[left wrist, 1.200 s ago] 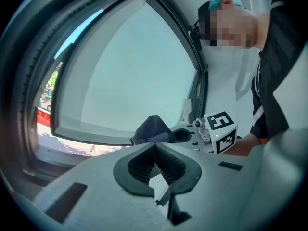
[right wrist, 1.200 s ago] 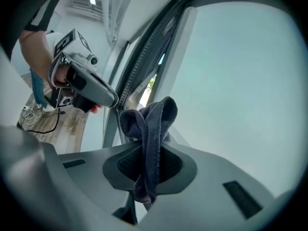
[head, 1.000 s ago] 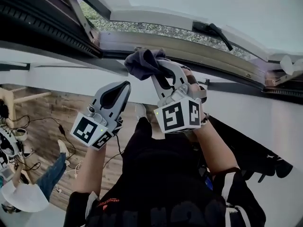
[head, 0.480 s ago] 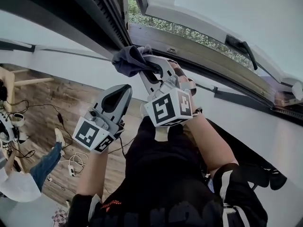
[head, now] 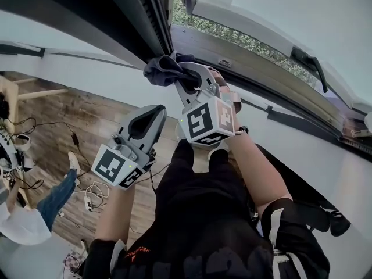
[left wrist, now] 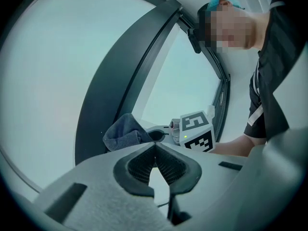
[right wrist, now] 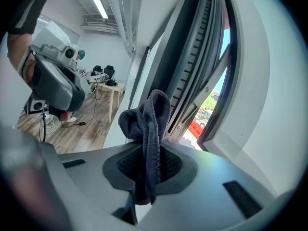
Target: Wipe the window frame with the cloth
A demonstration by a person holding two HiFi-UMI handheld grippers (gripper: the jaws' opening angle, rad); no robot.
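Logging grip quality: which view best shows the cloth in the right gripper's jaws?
The right gripper view: the cloth hangs close-up at centre, pinched between the jaws. The head view shows it bunched at the window frame; the left gripper view shows only a small bunch, far off.

Black shirt (head: 197,225); grey left gripper (head: 154,110), right gripper (head: 186,77).
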